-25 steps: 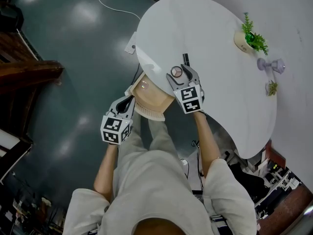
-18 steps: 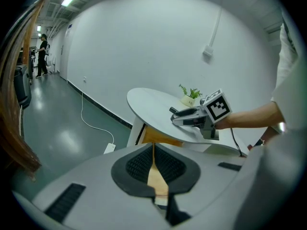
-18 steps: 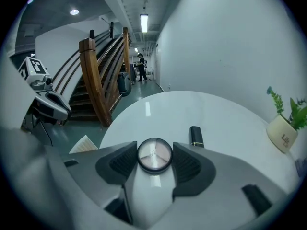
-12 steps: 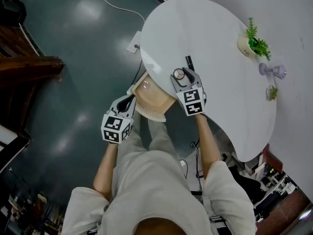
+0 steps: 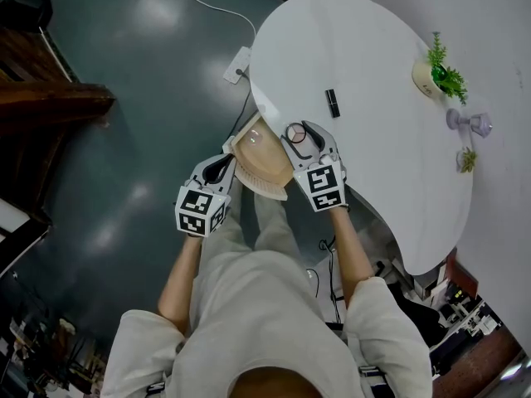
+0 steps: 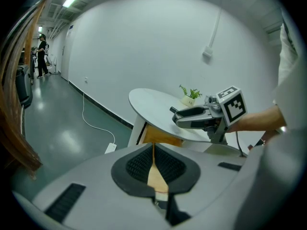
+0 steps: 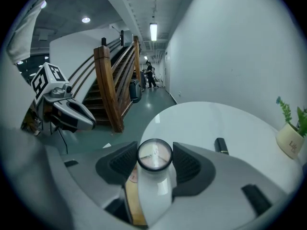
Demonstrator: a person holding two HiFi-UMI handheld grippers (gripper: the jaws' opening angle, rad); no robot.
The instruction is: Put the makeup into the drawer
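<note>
- The round, clear-lidded makeup compact (image 7: 154,155) sat pinched between the right gripper (image 5: 302,136) pads. The jaws had just been closing and were now clamped on it.
- In the head view it was off the surface, right at the rim of the white round table (image 5: 373,73), by the 2 o'clock corner of the open wooden drawer (image 5: 267,166).
- The left gripper (image 5: 221,164) was squeezed onto the drawer's thin edge, at 9 o'clock.
- A pale round item (image 5: 253,137) was already lying inside.
- A black lipstick tube (image 5: 332,102) lay on the table at 1 o'clock from the compact, and a small green potted plant (image 5: 440,71) stood further out at 2 o'clock.
</note>
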